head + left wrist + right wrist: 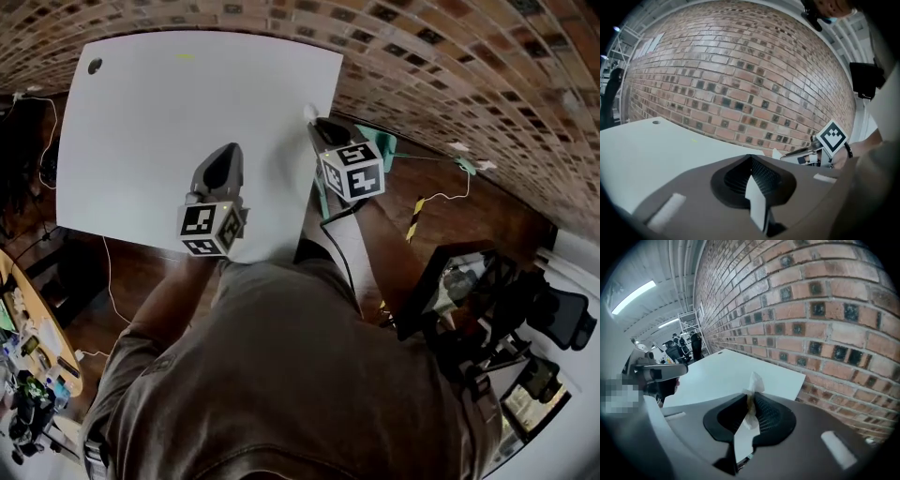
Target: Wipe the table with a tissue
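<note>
The white table fills the upper left of the head view. A small white tissue sticks up from the tips of my right gripper, which is shut on it. In the head view that right gripper hovers at the table's right edge with the tissue over the tabletop. My left gripper is over the table's near part, jaws shut with nothing between them. In the left gripper view, the left gripper points across the table towards the brick wall, with the right gripper at its right.
A brick wall runs behind the table and along its right side. A cable hole marks the far left corner and a faint yellow mark the far edge. Teal clamps and cables lie right of the table. Dark equipment stands at lower right.
</note>
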### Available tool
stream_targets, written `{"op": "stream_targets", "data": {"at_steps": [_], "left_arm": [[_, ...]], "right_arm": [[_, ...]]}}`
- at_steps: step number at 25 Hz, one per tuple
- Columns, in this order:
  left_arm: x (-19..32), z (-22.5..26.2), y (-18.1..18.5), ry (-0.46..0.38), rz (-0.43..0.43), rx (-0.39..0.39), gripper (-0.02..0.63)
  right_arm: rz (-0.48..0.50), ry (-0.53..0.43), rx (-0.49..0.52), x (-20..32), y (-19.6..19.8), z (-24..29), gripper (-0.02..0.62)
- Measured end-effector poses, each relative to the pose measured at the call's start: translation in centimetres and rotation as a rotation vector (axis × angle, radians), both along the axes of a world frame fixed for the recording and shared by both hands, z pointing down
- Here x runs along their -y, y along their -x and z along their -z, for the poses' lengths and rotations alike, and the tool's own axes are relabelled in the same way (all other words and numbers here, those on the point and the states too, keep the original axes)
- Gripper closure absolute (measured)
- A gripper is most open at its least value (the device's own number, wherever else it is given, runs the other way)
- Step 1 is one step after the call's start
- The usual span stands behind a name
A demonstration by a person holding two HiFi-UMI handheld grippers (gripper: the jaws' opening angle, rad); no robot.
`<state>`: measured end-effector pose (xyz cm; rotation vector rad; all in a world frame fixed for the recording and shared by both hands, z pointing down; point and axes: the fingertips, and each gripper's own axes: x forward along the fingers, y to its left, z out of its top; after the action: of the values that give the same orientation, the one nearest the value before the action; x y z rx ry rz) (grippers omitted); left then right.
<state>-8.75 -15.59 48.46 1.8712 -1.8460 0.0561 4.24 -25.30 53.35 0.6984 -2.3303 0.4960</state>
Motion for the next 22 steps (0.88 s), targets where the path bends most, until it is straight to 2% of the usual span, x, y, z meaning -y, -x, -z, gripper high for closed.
{"op": "stream_targets", "data": {"at_steps": [4,7,10,17,22], "left_arm": [[-1.1,0.5,-0.3,-0.024,-0.036,-0.008,0.604],[-2.2,1.6,-0.5,-0.084,-0.060,0.030,0.604],[-3.0,2.1,-1.1,-0.091,-0.087,0.053,0.604],[-6.6,3.1,-3.9,-0.088,-0.099,0.090,0.604],[-9.5,4.5,-5.9,-0.105,-0.061,0.109,0.604]], "right_arm": [[-0.071,-0.047,0.032,-2.2,-1.4,2.5,0.534],[-0.115,-0.075,0.047,-4.5,-2.6,4.1,0.534],[-0.144,-0.114,0.072,-6.4,-3.3,5.9,0.534],[-0.146,-0.185,0.147,-10.9,-5.1,8.9,0.534],[-0.125,-0.223,0.196,-14.3,-7.1,10.7,0.534]]}}
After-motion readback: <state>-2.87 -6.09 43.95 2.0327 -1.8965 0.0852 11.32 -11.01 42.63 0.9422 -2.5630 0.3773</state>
